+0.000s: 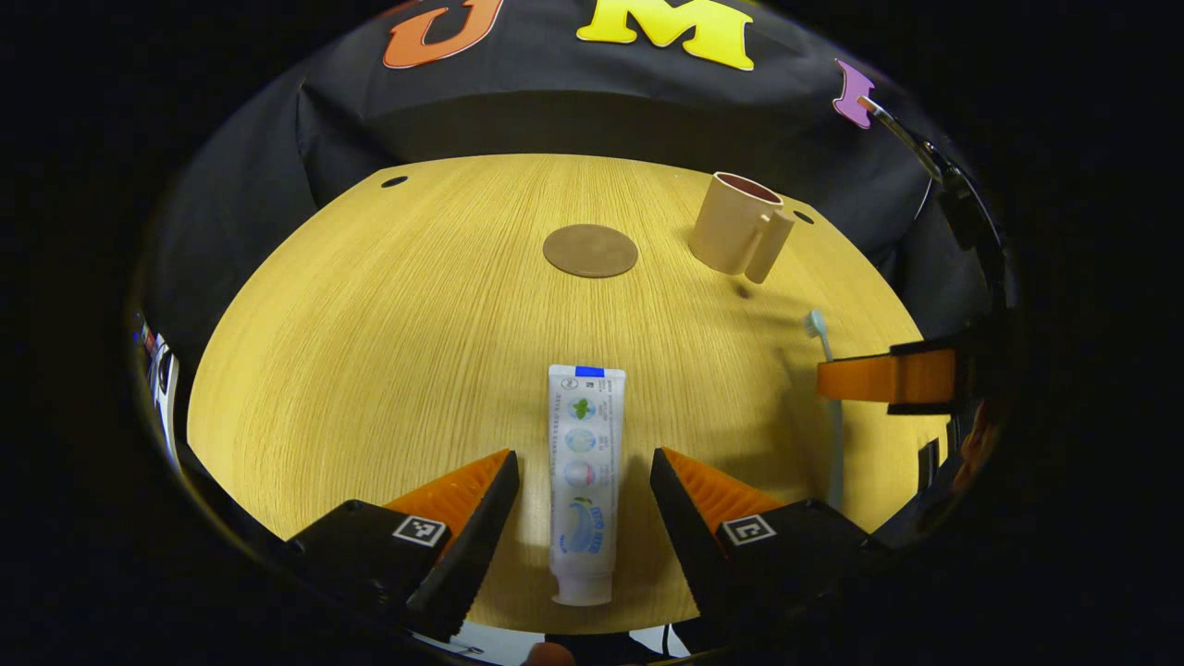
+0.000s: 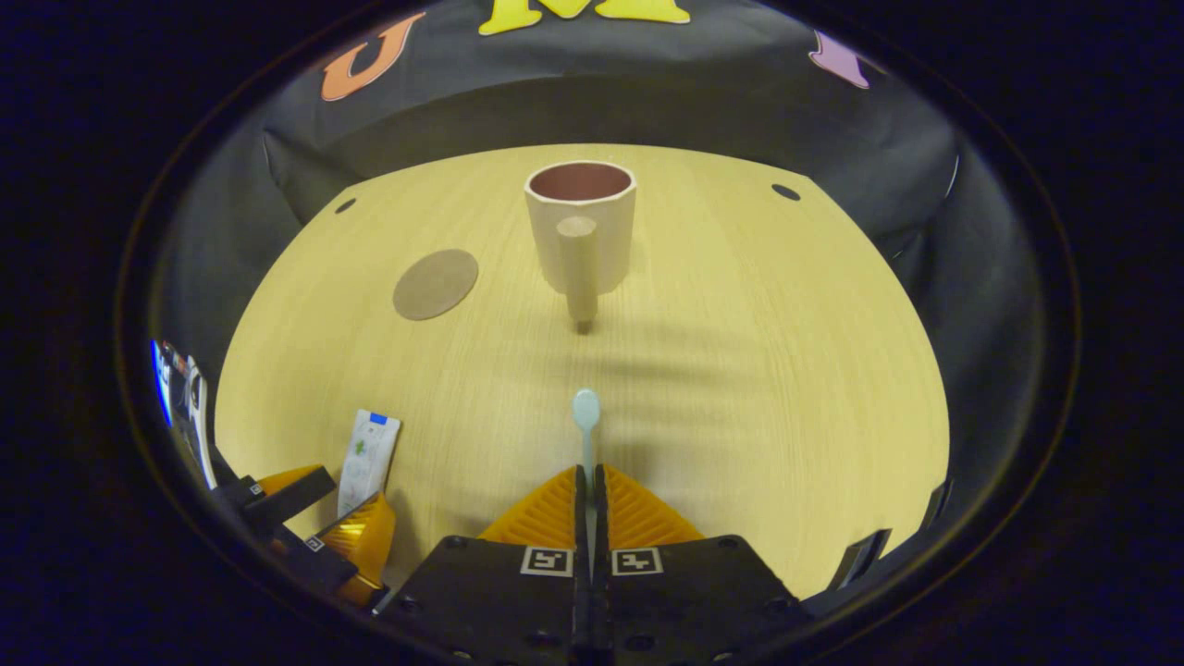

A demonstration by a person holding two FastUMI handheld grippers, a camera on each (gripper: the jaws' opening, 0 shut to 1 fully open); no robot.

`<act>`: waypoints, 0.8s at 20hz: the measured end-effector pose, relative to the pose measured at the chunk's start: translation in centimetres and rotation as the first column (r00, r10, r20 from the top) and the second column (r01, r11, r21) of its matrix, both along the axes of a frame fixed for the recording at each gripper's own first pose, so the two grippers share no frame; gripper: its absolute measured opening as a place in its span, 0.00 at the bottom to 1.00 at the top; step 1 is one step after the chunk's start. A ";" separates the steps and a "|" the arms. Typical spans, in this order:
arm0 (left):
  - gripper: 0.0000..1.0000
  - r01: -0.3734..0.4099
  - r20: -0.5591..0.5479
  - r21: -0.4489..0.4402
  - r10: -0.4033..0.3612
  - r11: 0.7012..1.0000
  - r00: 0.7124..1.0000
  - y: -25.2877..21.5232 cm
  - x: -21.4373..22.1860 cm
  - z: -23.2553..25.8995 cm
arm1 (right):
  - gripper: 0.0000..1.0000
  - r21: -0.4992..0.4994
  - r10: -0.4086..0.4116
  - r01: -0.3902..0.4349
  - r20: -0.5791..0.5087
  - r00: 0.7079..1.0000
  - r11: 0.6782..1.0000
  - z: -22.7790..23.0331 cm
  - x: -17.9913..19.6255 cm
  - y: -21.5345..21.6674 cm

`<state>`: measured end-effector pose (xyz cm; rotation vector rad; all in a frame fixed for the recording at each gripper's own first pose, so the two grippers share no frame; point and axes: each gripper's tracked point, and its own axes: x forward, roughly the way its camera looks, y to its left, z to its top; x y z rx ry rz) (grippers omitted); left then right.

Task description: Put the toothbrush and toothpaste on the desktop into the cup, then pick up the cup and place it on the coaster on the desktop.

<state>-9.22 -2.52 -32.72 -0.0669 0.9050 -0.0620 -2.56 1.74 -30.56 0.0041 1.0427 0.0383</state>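
On the table (image 1: 370,370), toothpaste (image 1: 585,481) lies flat between the spread fingers of the left tool (image 1: 585,499), neither touching it. Right tool (image 2: 589,504) is clamped on the toothbrush (image 2: 586,416) handle, head pointing at the cup (image 2: 580,227). Cup stands upright, coaster (image 2: 435,283) just beside it, apart.

Dim booth, desktop (image 1: 370,370) brightly lit from above (soft shadows), edges fisheye-bent.
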 end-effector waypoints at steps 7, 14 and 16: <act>0.76 0.021 0.013 0.021 -0.022 1.000 1.000 0.1 0.3 -0.5 | 0.00 -0.013 -0.001 0.002 0.048 0.999 1.000 1.4 0.6 -0.5; 0.65 0.035 0.012 0.037 -0.036 0.999 0.999 0.5 0.5 -0.6 | 0.00 0.003 -0.006 0.006 0.074 0.997 1.000 2.5 0.8 -0.4; 0.56 0.037 0.009 0.032 -0.038 0.999 0.999 0.6 0.6 -0.7 | 0.00 0.007 -0.009 0.009 0.075 0.997 1.000 2.7 0.6 -0.3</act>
